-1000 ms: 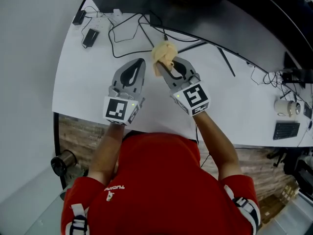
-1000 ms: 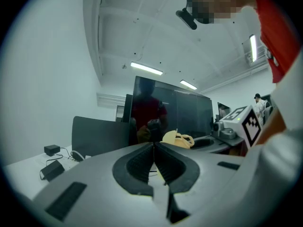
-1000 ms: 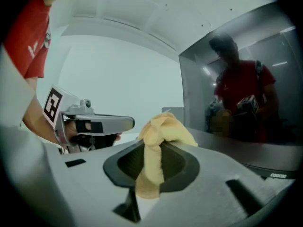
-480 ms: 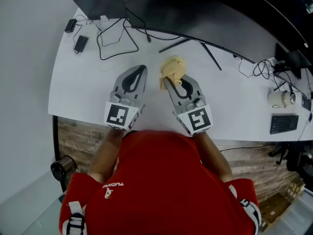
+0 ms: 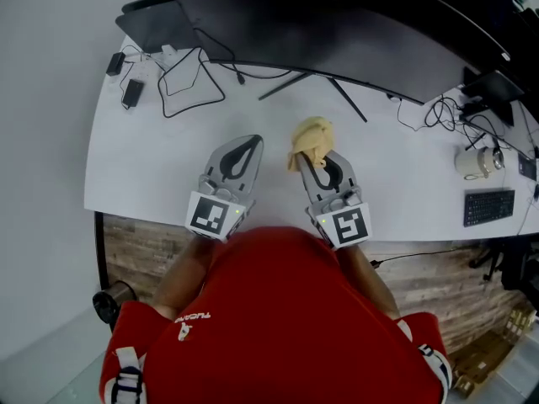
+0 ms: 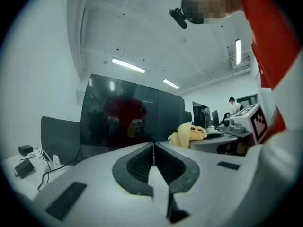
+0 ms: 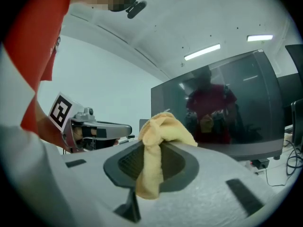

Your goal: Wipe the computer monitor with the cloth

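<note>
Above the worktop [image 5: 152, 167], near its front edge, your right claw [image 5: 312, 151] is clenched on the cloth [image 5: 310, 133]: a wad bunched over the tips, a tail hanging between the jaws. Your left claw [image 5: 251, 141], just beside it, is closed on nothing. The monitor [image 5: 337, 23] stands at the back, well apart from the cloth, its dark screen facing you. For a good wipe, present the wad, not the claw tips, to the glass. Press lightly, sweep in overlapping rows, and grip firmly so the cloth cannot slip.
</note>
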Demonstrator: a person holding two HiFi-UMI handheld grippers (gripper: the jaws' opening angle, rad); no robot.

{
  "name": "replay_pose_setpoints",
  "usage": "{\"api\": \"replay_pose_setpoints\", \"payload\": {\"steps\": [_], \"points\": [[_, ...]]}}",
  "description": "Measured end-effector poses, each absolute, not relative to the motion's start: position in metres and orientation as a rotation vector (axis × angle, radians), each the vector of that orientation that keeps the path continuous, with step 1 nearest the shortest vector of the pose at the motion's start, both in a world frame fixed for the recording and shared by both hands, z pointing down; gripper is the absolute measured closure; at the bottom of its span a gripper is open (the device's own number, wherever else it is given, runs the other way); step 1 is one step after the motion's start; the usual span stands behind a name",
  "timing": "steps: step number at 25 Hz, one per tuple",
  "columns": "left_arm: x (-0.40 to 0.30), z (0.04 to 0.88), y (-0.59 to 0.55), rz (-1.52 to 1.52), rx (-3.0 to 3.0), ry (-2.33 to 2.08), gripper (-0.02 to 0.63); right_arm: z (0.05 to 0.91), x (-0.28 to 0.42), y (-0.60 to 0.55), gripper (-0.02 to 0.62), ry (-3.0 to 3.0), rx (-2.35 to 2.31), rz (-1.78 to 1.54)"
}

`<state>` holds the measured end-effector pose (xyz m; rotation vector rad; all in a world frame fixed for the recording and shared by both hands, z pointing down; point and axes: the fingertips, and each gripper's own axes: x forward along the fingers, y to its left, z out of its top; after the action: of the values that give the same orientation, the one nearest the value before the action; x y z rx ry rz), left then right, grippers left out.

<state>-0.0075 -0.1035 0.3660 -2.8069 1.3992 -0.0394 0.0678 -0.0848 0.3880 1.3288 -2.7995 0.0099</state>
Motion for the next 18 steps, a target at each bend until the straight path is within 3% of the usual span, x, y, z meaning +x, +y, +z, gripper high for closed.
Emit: {"api": "replay_pose_setpoints", "payload": {"steps": [18], "points": [[-0.020,0.372,-0.098,-0.043,-2.805,1.408,0.597,0.388,0.066,-0.081,0.525,-2.796,1.333,0.040]]}}
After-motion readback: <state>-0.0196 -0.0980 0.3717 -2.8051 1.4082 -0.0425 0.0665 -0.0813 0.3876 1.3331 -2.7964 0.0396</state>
